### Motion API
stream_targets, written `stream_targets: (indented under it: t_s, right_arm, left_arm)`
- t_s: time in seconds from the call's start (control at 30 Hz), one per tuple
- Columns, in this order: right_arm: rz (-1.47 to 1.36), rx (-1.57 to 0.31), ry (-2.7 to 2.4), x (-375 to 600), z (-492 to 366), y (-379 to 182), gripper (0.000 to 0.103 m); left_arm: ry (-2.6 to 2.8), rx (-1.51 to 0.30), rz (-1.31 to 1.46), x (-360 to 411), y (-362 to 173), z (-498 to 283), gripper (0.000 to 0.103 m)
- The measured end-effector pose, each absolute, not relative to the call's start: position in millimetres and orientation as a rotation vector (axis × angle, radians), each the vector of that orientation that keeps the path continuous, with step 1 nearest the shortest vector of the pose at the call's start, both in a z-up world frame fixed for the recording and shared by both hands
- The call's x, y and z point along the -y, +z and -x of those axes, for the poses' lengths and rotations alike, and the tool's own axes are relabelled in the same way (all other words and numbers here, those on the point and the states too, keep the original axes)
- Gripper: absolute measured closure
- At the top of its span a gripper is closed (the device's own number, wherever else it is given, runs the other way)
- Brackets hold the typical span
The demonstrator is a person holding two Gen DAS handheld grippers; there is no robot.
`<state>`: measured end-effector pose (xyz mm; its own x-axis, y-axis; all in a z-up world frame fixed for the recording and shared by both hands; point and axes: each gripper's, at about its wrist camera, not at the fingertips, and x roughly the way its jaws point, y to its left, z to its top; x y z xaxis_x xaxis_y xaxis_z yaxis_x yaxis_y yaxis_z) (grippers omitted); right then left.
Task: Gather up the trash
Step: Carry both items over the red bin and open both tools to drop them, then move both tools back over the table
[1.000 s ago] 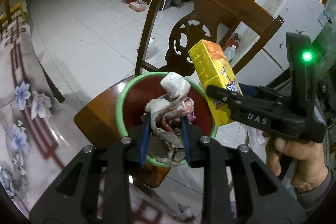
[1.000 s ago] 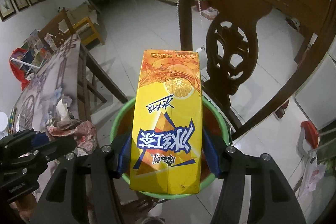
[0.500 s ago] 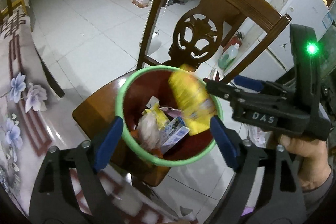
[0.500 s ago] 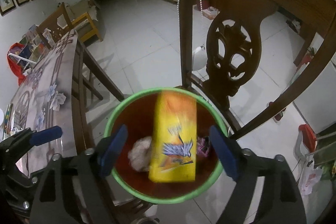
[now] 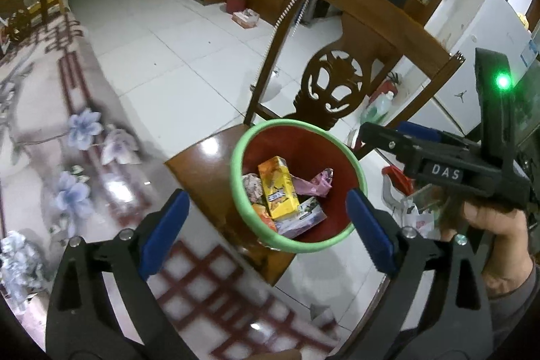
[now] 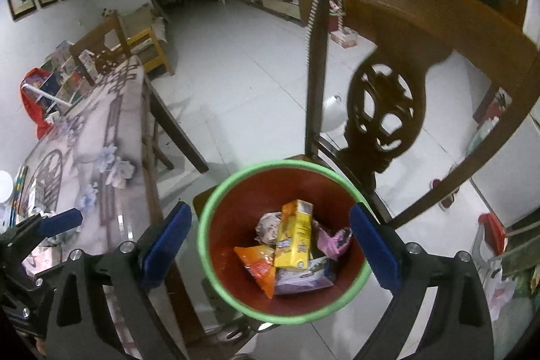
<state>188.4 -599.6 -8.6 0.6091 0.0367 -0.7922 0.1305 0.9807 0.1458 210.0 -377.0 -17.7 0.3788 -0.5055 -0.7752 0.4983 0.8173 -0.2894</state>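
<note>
L gripper (image 5: 266, 221): jaws wide & opening, blue pads far apart, nothing btw them; aimed down at the bin from the near-left side, over the table edge.
R gripper (image 6: 271, 245): jaws wide & opening too, nothing pinched; bin sits framed btw its pads, seen from above. Also shows at right of the left wrist view, black body w/ green light lit, held by a hand (image 5: 496, 235).
Bin (image 6: 216, 285): round, green rim, red-brown inside; stands on the seat of the chair, just in front of the chair's back.
Juice carton (image 6: 295, 235): yellow/orange, lying tilted inside the bin, about centre, on top of other trash.
Crumpled tissue wad (image 6: 268, 228): inside bin, left of carton, touching it.
Orange wrapper (image 6: 258, 265): inside bin, near-left, partly under carton.
Pink plastic scrap (image 6: 332, 242): inside bin, right of carton.
Pale flat pack (image 6: 303, 279): inside bin, near side, under carton's lower end.
Chair (image 5: 368, 32): dark wood, carved round cut-out in back; bead string hangs down its left post.
Table (image 5: 40, 130): left of chair, flower-print cloth under glossy cover; near edge runs under L gripper.
Floor (image 5: 162, 49): white tiles, far side.
Fridge (image 5: 486, 32): white, far right, behind chair.
</note>
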Motion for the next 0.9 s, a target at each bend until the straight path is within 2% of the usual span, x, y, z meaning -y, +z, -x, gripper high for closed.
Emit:
stream_targets:
  t_s: [0.07, 0.4, 0.7, 0.9]
  right_arm:
    - [-0.182, -0.901, -0.034, 585.6, -187.6, 3.7, 0.012]
    - [-0.100, -0.836, 0.127, 484.2, -186.5, 47.4, 0.009]
    - [-0.002, -0.874, 0.269, 371.2, -195.2, 33.6, 0.009]
    - [0.044, -0.908, 0.350, 304.5, -199.1, 15.4, 0.009]
  left_arm:
    - [-0.623, -0.978, 0.030, 360.2, -10.4, -204.3, 0.006]
    - [-0.477, -0.907, 0.070, 246.7, 20.0, -179.2, 0.006]
    - [-0.272, -0.878, 0.147, 105.9, 29.5, -173.1, 0.005]
    - [-0.165, -0.888, 0.186, 38.4, 20.3, -177.4, 0.005]
